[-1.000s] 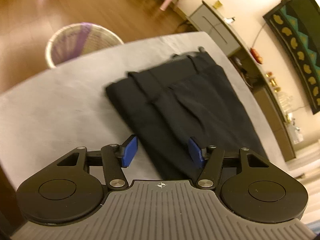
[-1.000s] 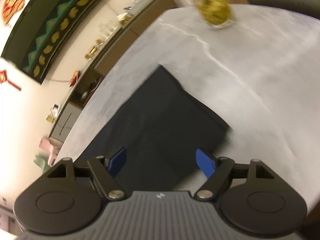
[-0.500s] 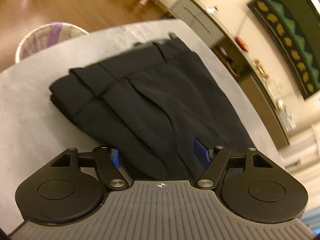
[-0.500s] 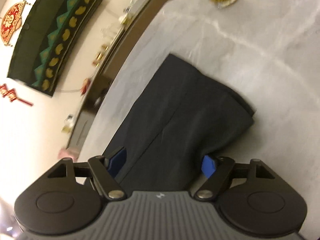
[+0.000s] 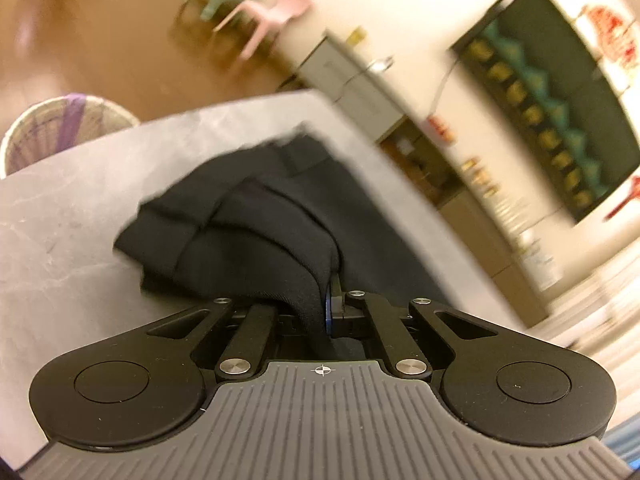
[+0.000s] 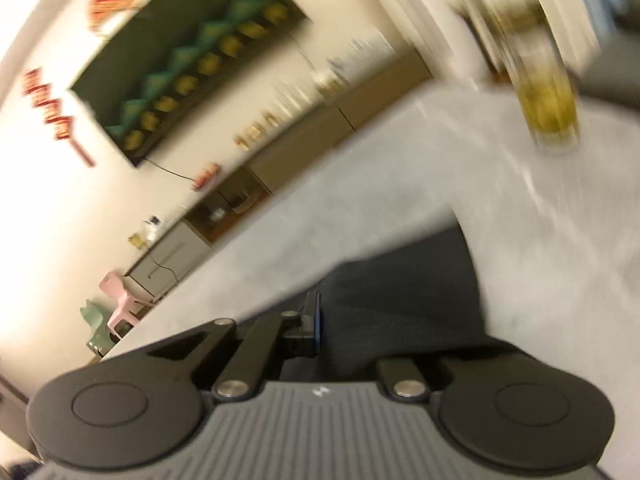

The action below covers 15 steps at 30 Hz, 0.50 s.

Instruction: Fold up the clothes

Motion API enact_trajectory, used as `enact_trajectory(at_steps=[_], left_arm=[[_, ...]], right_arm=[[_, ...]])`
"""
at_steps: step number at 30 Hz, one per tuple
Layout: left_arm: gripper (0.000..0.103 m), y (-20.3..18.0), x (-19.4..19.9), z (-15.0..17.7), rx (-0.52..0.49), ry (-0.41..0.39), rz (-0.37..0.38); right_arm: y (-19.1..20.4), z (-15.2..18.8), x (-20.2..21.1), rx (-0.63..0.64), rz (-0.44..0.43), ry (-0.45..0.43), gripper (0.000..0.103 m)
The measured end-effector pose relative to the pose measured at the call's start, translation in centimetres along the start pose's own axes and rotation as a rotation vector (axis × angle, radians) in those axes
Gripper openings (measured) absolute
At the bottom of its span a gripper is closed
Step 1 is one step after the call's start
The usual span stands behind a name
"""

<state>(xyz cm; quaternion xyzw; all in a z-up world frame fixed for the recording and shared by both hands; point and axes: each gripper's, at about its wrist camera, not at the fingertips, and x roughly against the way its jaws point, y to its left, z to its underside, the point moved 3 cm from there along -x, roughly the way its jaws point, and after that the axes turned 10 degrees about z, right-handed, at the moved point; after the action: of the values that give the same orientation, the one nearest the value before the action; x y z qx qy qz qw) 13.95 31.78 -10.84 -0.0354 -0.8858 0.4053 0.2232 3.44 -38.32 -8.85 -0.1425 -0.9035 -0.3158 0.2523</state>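
Note:
Dark folded trousers (image 5: 260, 232) lie on a grey table (image 5: 72, 208). My left gripper (image 5: 320, 308) is shut on the near edge of the trousers, and the cloth bunches and rises up to the jaws. In the right wrist view my right gripper (image 6: 324, 328) is shut on the other end of the trousers (image 6: 400, 300); the cloth covers its right finger. Both views are blurred by motion.
A woven basket (image 5: 60, 128) stands on the floor past the table's left edge. A glass of yellow liquid (image 6: 548, 108) stands on the table (image 6: 360, 208) at the far right. Cabinets and small chairs (image 5: 256, 4) line the wall beyond.
Both grippers were open over the trousers; both have closed on the cloth. The trousers' near edge has lifted and bunched, and both cameras have tilted upward.

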Motion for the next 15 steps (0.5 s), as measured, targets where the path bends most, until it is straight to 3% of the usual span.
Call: enact_trajectory(at_steps=[4, 7, 9, 10, 12, 15], left_arm=[[0.0, -3.8, 5.4, -0.6, -0.059, -0.121, 0.115], [0.0, -8.9, 10.4, -2.4, -0.148, -0.23, 0.219], [0.0, -13.1, 12.4, -4.6, -0.229, -0.259, 0.257], [0.0, -15.0, 12.6, -5.9, -0.26, -0.256, 0.256], [0.0, -17.7, 9.8, -9.0, -0.282, -0.176, 0.188], [0.0, -18.1, 0.2, -12.2, -0.292, 0.007, 0.01]], right_arm=[[2.5, -2.8, 4.4, 0.122, -0.033, -0.076, 0.003], [4.5, -5.3, 8.0, 0.216, -0.057, -0.115, 0.003], [6.0, -7.3, 9.5, 0.277, -0.052, -0.119, 0.003], [6.7, -8.3, 10.3, 0.307, -0.049, -0.121, 0.003], [8.0, -10.4, 10.6, 0.35, -0.032, -0.098, 0.003], [9.9, -12.4, 5.1, 0.367, 0.018, 0.051, 0.004]])
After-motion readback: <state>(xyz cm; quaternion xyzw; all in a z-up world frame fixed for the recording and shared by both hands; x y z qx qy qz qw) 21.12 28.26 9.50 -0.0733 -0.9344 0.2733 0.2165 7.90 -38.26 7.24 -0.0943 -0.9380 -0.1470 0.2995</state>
